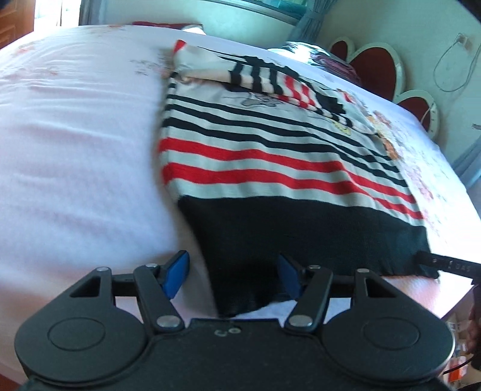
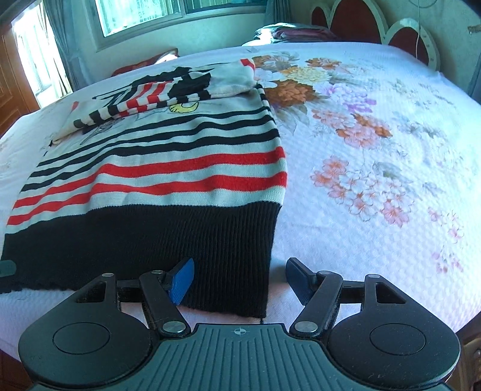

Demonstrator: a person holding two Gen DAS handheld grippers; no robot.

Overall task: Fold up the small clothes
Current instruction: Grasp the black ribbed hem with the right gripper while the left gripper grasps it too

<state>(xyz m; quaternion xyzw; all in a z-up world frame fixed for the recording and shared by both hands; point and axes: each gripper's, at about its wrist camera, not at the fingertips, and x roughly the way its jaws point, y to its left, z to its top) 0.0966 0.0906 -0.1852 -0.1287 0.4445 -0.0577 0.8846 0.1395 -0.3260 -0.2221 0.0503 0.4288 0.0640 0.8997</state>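
A knitted sweater (image 1: 270,156) with black, white and red stripes and a broad black hem (image 2: 144,249) lies flat on the bed, both sleeves folded across its chest at the far end. My left gripper (image 1: 233,275) is open, its blue pads (image 1: 177,273) on either side of the hem's left corner, with the black cloth loose between them. My right gripper (image 2: 240,279) is open too, astride the hem's right corner, which lies slack between its blue pads (image 2: 182,281). A fingertip of the right gripper (image 1: 448,264) also shows at the hem's far corner in the left wrist view.
The bed (image 2: 375,150) has a white sheet printed with flowers. A red and white scalloped headboard (image 2: 360,24) stands on the right, with folded bedding (image 2: 294,31) in front of it. A window (image 2: 180,12) and curtains are behind. The bed's near edge runs just under both grippers.
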